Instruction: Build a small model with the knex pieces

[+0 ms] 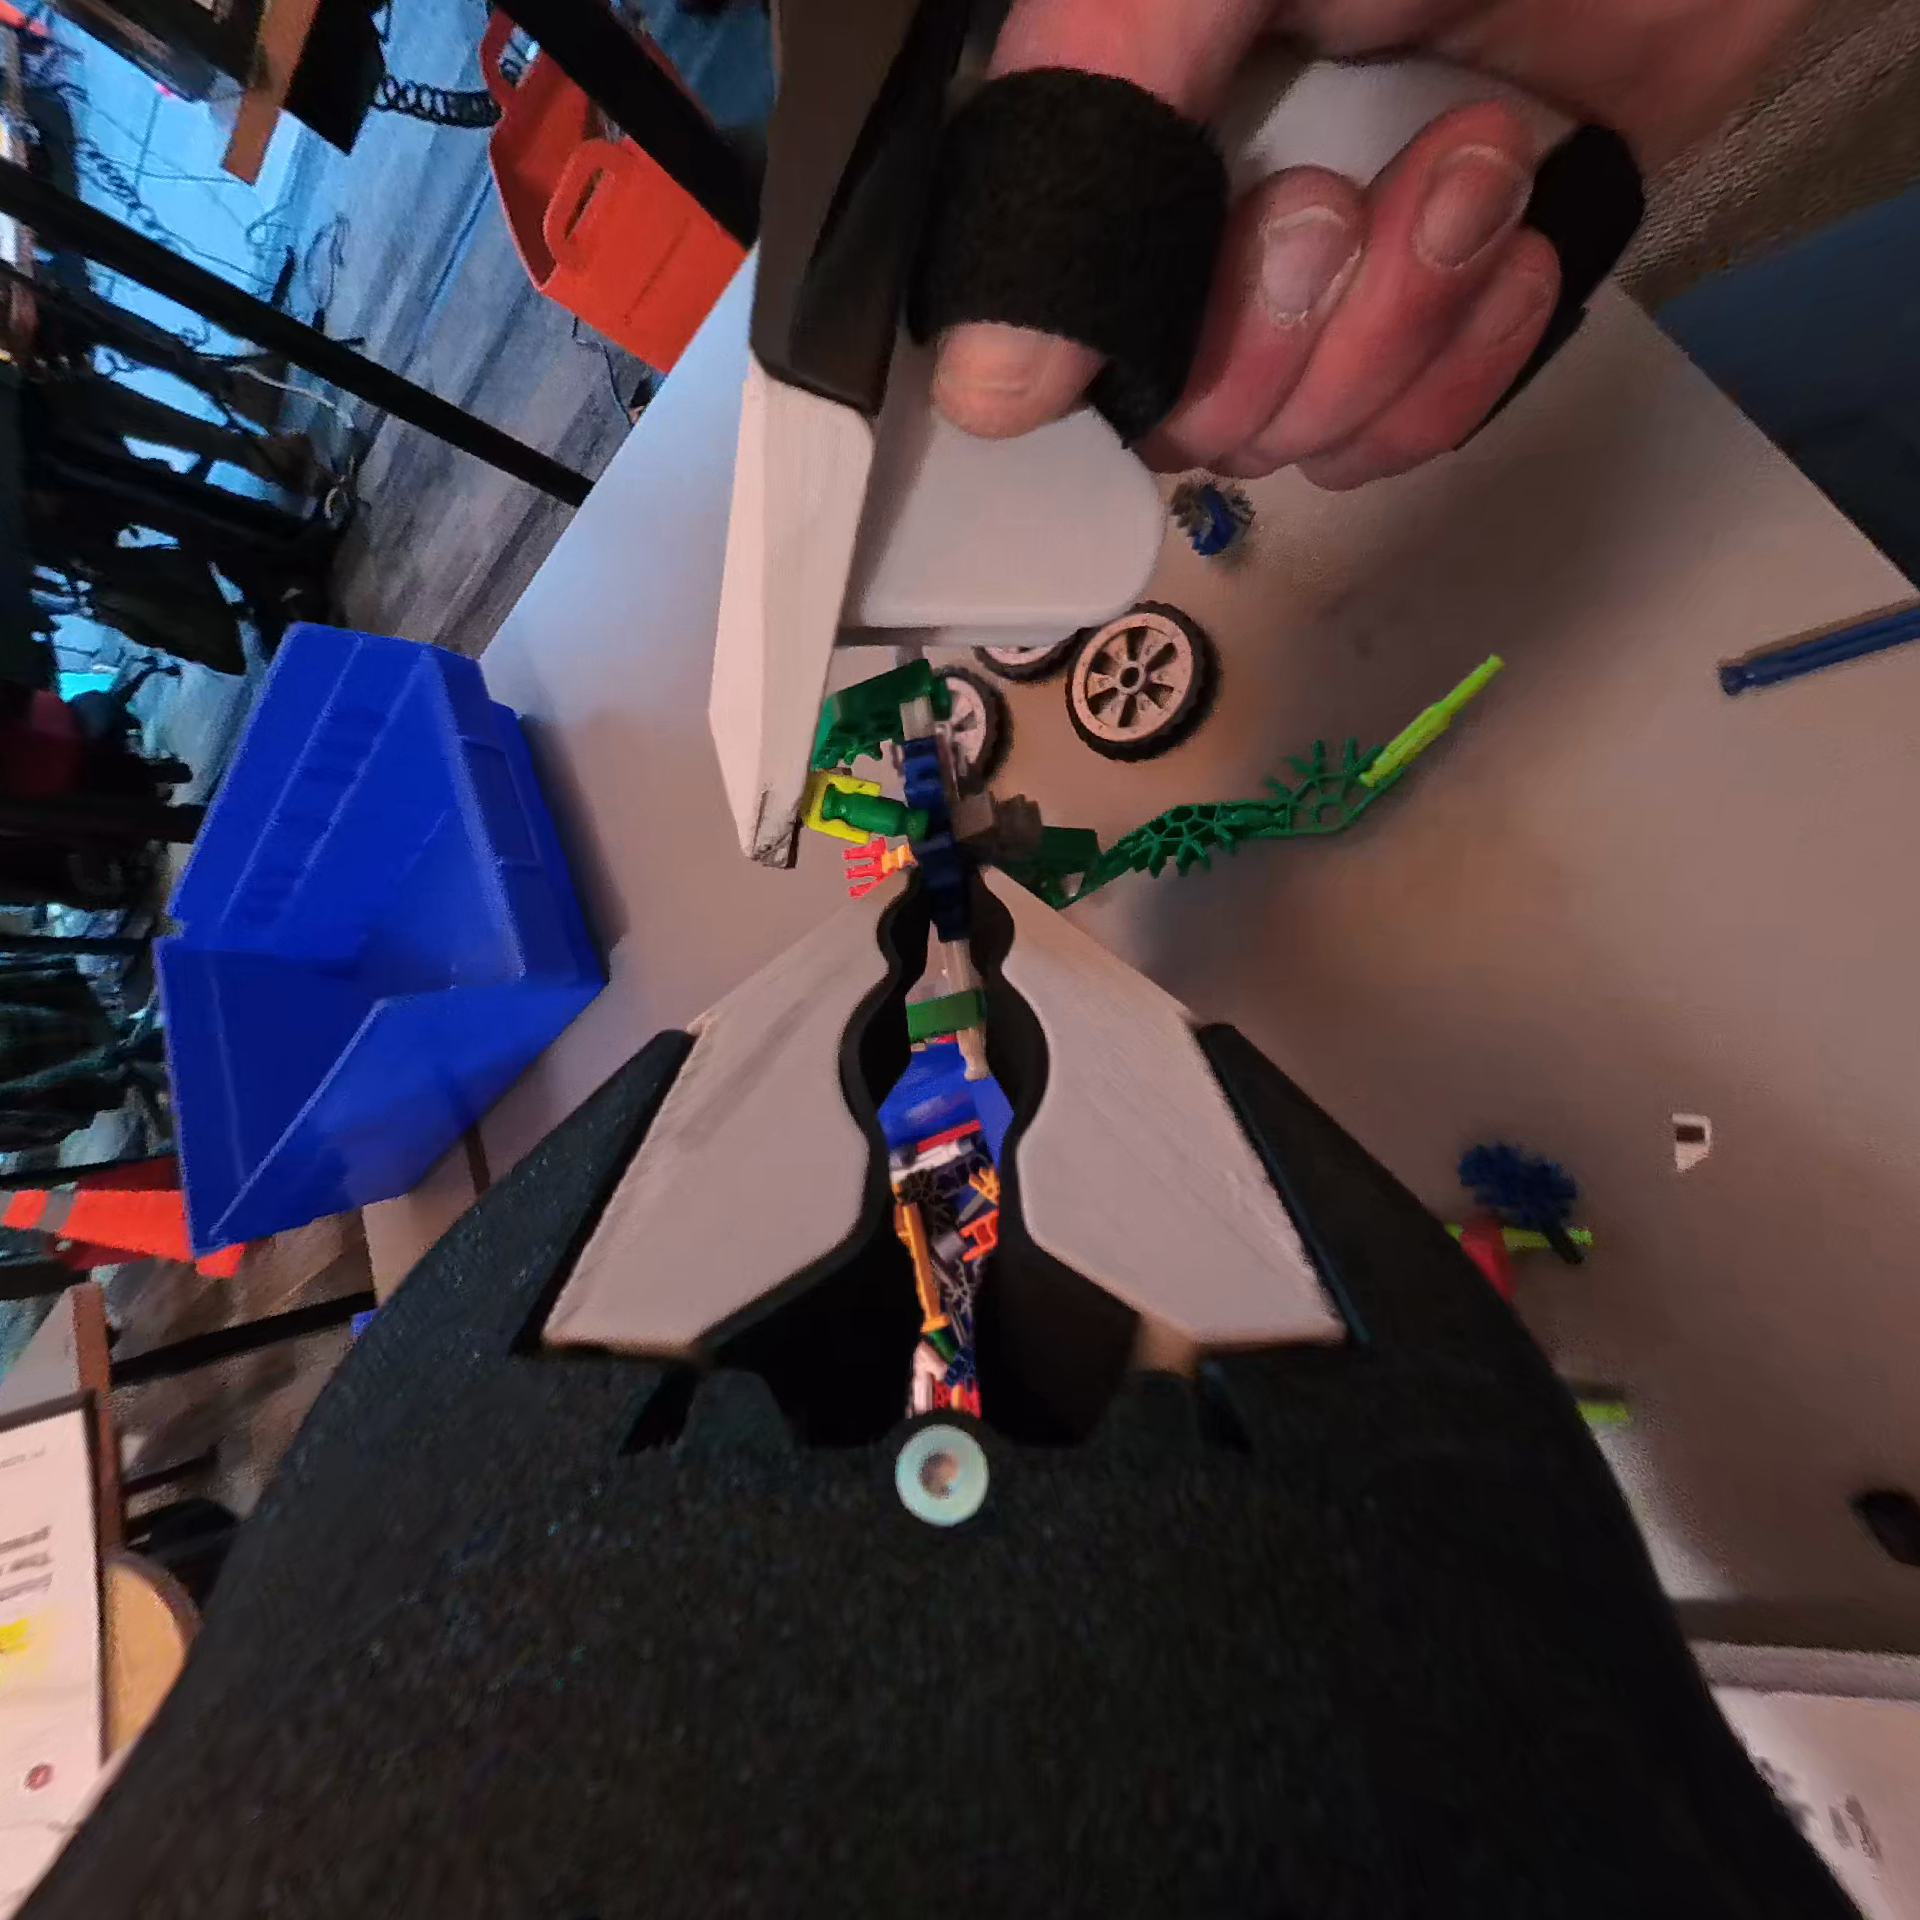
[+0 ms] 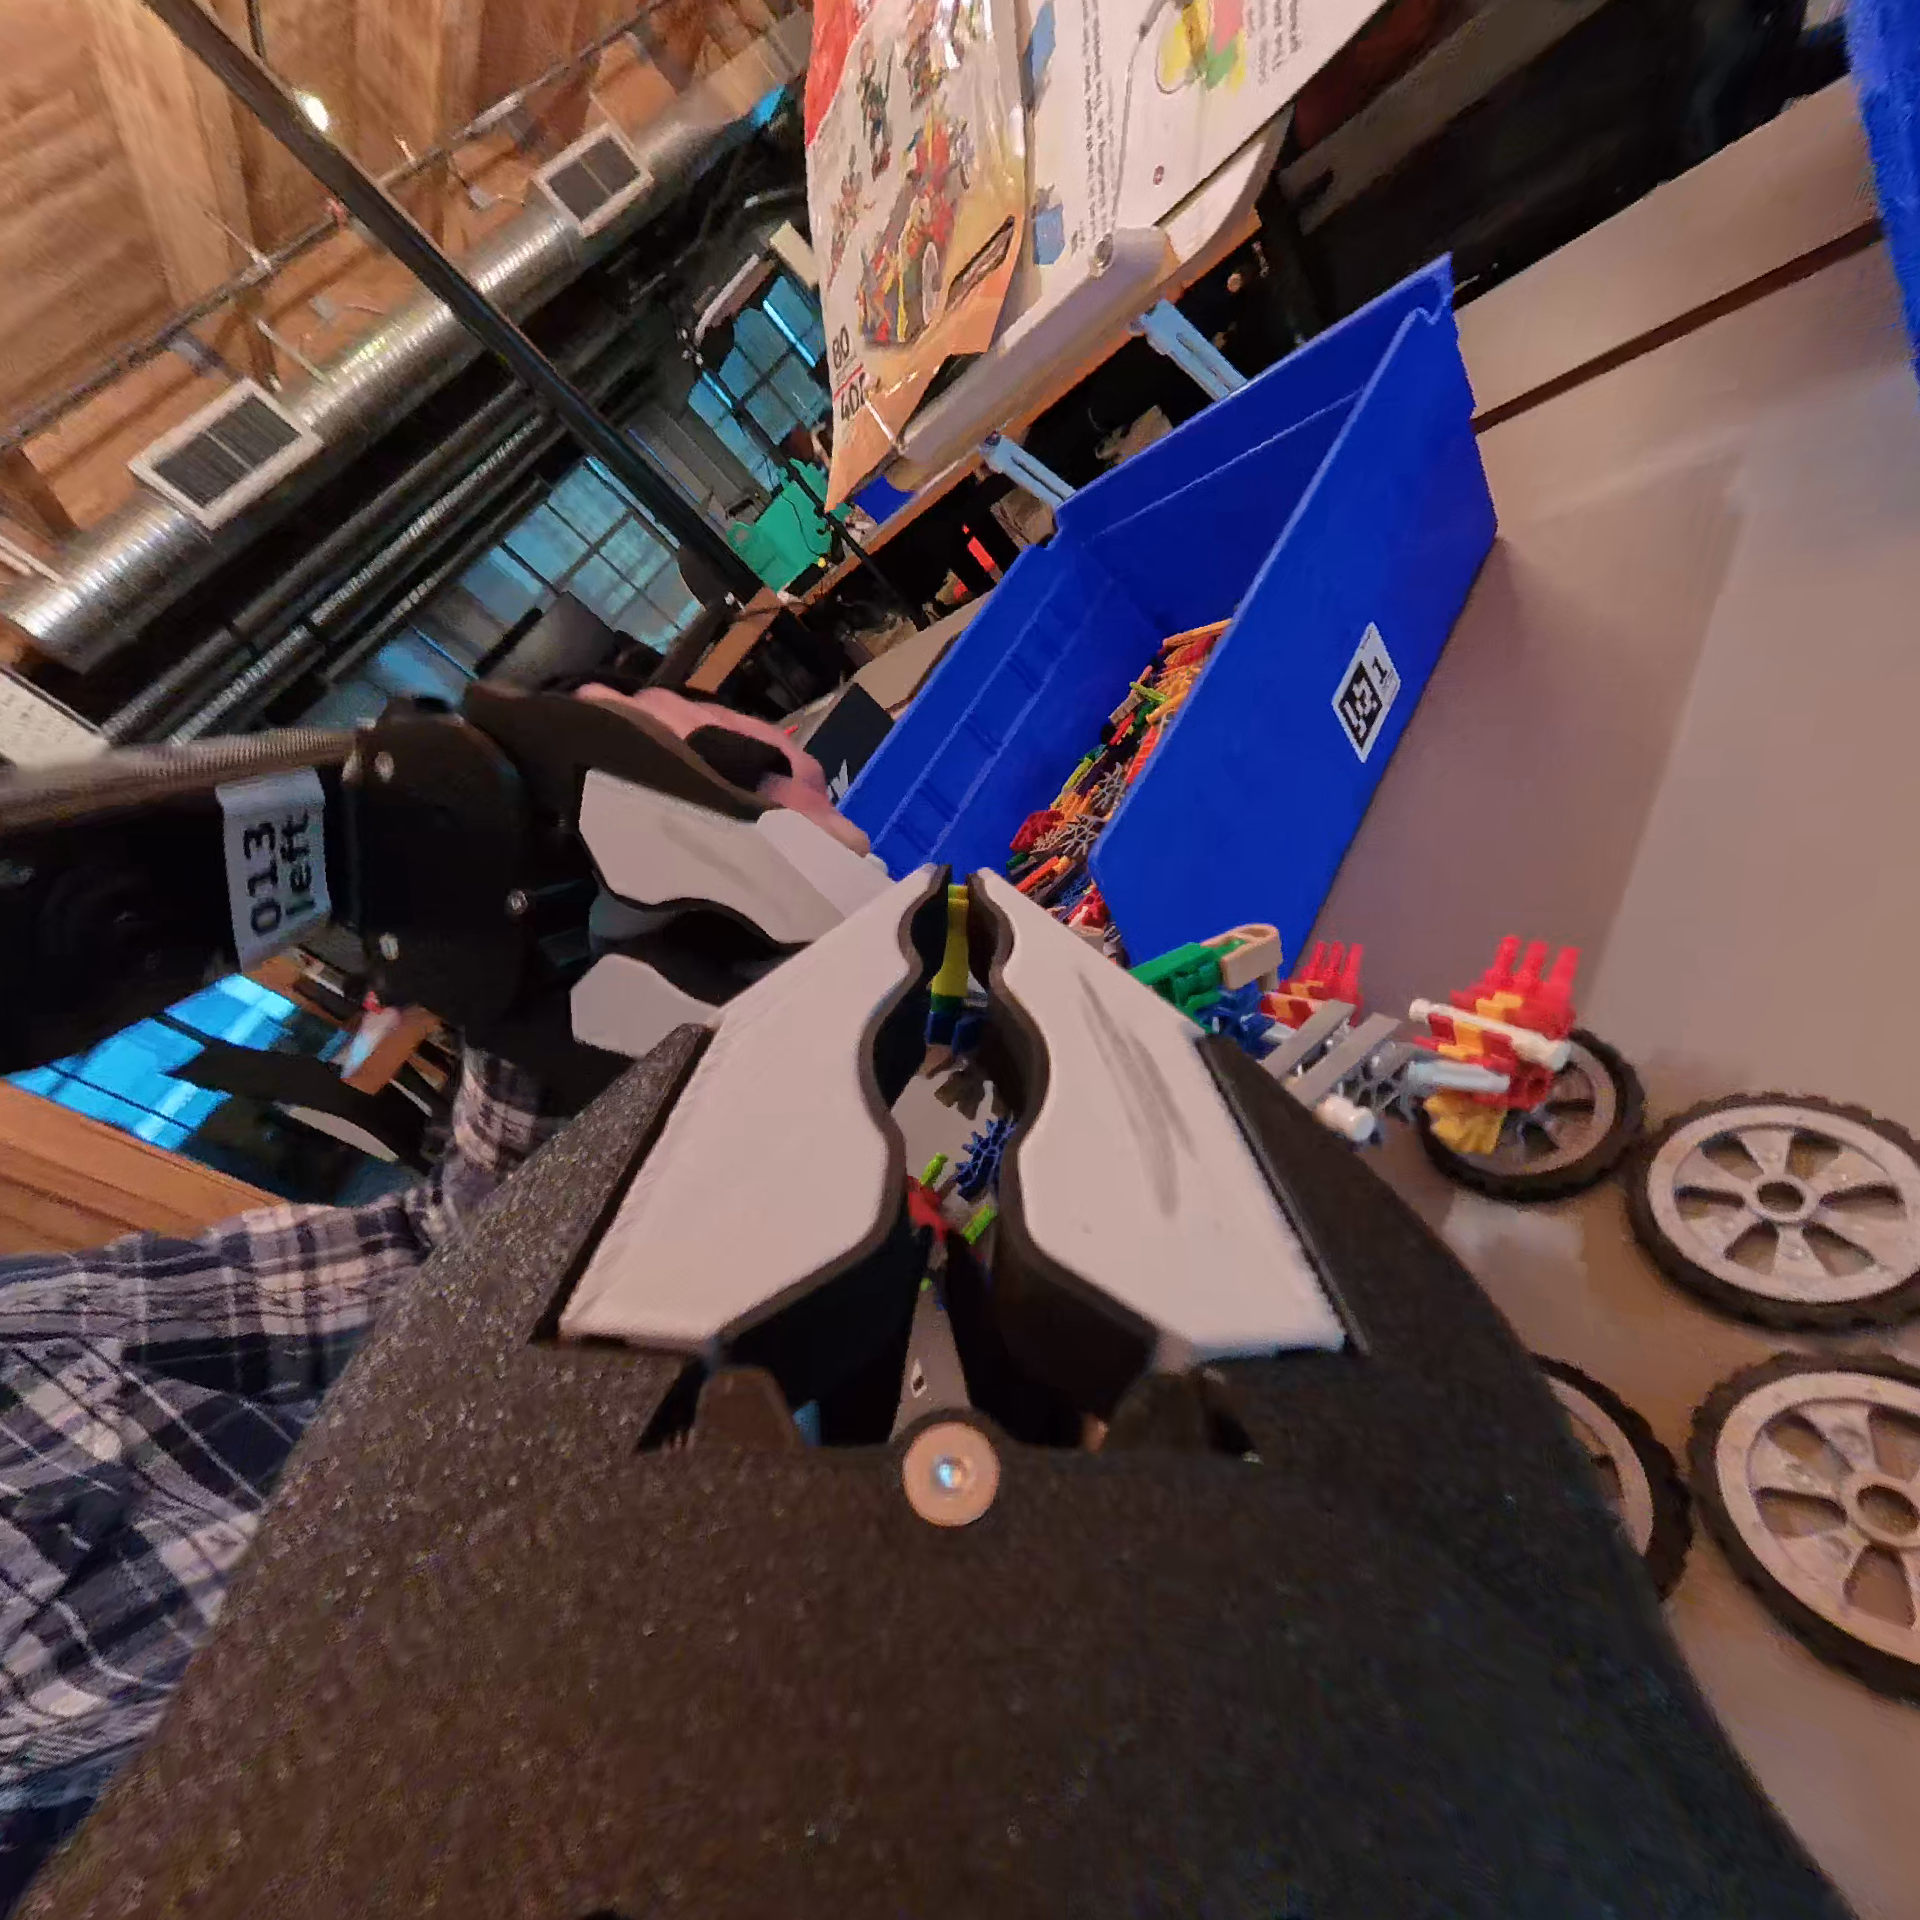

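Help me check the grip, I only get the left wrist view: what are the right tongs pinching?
Observer: The right tongs are shut on a yellow-green rod, right beside the toy model.
Operator: What is behind the model?
Observer: An open blue bin holding mixed colourful pieces.
Operator: Any guide nearby?
Observer: A picture sheet stands on a holder above the bin.

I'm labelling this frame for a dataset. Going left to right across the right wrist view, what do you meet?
Plaid sleeve → left tool → right tool, shut on a yellow rod → blue bin → red and yellow toy assembly → loose grey wheels.
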The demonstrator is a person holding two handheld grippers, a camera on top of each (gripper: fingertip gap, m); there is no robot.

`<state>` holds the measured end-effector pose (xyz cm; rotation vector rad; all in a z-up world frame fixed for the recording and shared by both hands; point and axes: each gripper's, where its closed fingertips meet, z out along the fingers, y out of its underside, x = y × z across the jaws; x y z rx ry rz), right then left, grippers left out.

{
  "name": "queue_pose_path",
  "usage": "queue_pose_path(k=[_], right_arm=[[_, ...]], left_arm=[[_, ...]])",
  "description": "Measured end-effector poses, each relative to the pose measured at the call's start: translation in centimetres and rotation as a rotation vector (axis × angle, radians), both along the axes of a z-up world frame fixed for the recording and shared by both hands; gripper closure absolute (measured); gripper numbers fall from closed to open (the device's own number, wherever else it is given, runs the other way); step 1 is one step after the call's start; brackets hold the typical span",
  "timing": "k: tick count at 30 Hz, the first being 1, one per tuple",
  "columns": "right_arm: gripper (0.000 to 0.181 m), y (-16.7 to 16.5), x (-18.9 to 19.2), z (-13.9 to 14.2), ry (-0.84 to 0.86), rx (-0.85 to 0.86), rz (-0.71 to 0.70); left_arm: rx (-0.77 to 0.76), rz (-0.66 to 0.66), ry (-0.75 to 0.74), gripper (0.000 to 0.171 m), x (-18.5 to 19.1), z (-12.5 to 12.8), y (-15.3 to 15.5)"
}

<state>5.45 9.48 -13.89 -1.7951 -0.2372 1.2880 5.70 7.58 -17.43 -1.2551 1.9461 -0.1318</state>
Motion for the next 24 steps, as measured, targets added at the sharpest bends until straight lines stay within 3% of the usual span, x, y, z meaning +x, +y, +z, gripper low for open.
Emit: queue_pose_path(k=[10, 18, 24], right_arm=[[0.180, 0.1, 0.7, 0.0, 0.045, 0.007, -0.048], [0.180, -0.6, -0.1, 2.8, -0.032, 0.133, 0.017], [0.180, 0.2, 0.5, 2.6, -0.028, 0.123, 0.000]], left_arm=[[-0.096, -0.021, -0.059, 0.168, -0.5, -0.1, 0.4], [-0.238, 0.018, -0.086, 0.167, -0.7, 0.0, 0.2], [-0.246, 0.077, -0.107, 0.137, -0.5, -0.3, 1.3]])
